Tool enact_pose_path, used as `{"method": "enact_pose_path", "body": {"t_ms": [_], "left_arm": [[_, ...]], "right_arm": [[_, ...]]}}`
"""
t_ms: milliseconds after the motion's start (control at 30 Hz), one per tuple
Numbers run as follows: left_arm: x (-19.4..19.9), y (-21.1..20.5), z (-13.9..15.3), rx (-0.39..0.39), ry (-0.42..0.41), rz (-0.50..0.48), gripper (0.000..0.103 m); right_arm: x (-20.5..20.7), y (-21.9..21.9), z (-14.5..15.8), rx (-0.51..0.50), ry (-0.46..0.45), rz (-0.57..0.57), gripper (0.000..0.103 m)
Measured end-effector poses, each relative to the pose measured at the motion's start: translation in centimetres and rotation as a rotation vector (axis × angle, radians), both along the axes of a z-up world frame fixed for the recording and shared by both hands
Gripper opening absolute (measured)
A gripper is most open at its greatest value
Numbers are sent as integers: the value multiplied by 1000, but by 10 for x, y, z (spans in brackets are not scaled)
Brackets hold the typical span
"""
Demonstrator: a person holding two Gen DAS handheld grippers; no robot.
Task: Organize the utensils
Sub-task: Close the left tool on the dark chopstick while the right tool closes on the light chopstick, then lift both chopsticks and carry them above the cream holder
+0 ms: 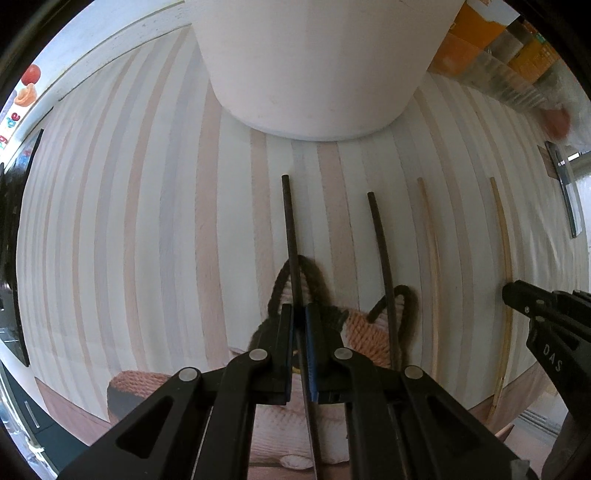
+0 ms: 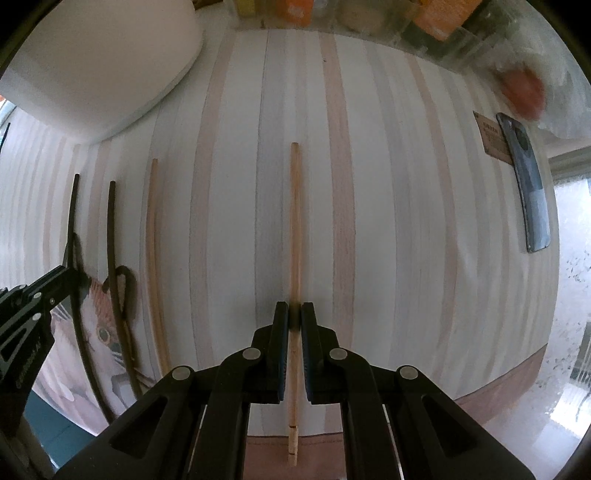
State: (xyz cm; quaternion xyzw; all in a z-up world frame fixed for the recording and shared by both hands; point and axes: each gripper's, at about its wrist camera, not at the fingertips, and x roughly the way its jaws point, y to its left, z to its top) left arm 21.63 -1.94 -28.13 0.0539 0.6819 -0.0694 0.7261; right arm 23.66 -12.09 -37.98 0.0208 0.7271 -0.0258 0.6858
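Four chopsticks lie side by side on a striped cloth. My left gripper point(image 1: 300, 314) is shut on the leftmost dark chopstick point(image 1: 290, 229), which runs forward between its jaws. A second dark chopstick point(image 1: 380, 251) lies just right of it, then a light wooden chopstick point(image 1: 430, 251). My right gripper point(image 2: 294, 314) is shut on the rightmost light wooden chopstick point(image 2: 294, 221); its jaws pinch it near the table's front edge. The right gripper also shows in the left wrist view point(image 1: 517, 295), and the left gripper in the right wrist view point(image 2: 74, 275).
A large white container point(image 1: 310, 62) stands on the cloth straight ahead of the dark chopsticks. A knitted cat-face mat point(image 1: 365, 332) lies under the dark chopsticks. A phone point(image 2: 532, 192) lies at the far right. Jars and packets point(image 2: 436, 18) line the back edge.
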Motion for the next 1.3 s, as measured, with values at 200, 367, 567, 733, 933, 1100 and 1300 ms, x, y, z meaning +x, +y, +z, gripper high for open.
{"method": "enact_pose_path", "body": {"t_ms": [200, 367, 567, 733, 933, 1100, 1300], "left_arm": [[-3, -1, -3, 0, -3, -4, 4], [-3, 1, 0, -4, -5, 1, 4], [-10, 4, 11, 3, -34, 2, 3], [-16, 3, 39, 1, -106, -5, 3], [-23, 7, 82, -9, -206, 1, 3], [-29, 16, 119, -19, -321, 35, 3], [-34, 28, 164, -43, -454, 77, 3]], "right_arm": [[10, 4, 0, -14, -1, 0, 9], [15, 5, -4, -20, -8, -1, 9], [9, -5, -1, 24, -41, -41, 7], [5, -18, 22, 66, -129, -46, 7], [7, -30, 59, 77, -262, -40, 7], [3, -38, 90, 63, -388, -41, 7], [3, -43, 131, 50, -537, -46, 7]]}}
